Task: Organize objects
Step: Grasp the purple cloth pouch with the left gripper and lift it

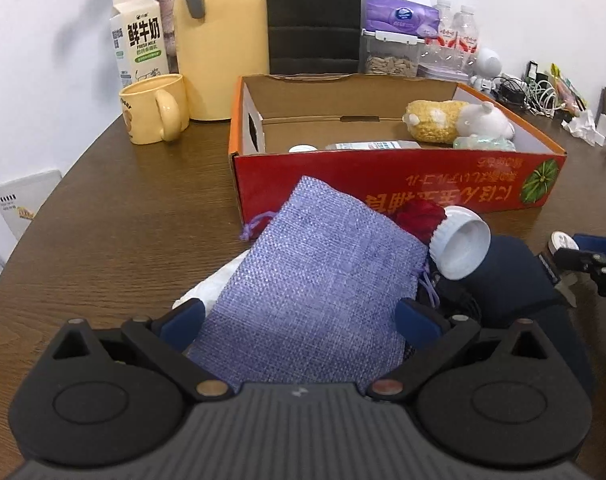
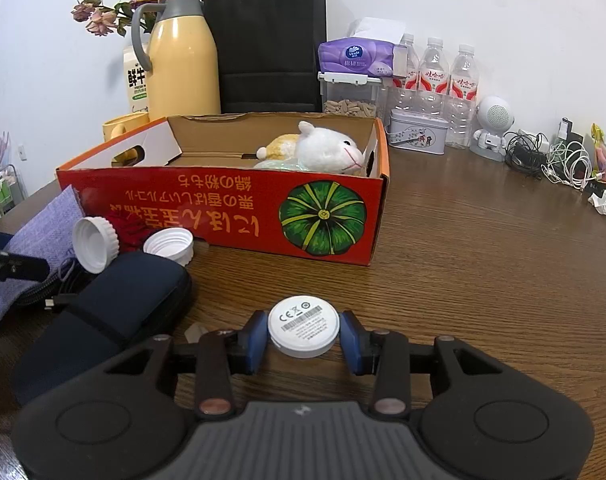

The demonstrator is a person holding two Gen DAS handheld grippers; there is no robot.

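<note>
Left tool [image 1: 299, 318]: spread wide in the lower centre of the left wrist view. The purple woven pouch [image 1: 315, 280] lies between its blue pads [image 1: 183, 318]; whether the pads press on the fabric cannot be told. The pouch rests on a pile in the centre of the frame, over a white item and beside a dark blue case [image 1: 519, 276]. A white screw cap [image 1: 461, 242] with a red fabric piece [image 1: 419, 216] sits at the pouch's upper right edge.

Right tool [image 2: 303, 334]: pinching a white round disc [image 2: 303, 330] with a printed label, held by its rim between both blue pads, lower centre of the right wrist view, just over the wooden counter [image 2: 483, 260].

Red cardboard box [image 2: 239, 208]: open top, standing on the counter in the centre left of the right wrist view, directly behind the pile. A white plush animal [image 2: 329, 148] lies in its right end.

Two white caps [image 2: 95, 244] lie against the box's near wall at left, above the dark blue case. A yellow thermos jug [image 2: 183, 60] and yellow mug [image 1: 153, 108] stand behind the box.
</note>
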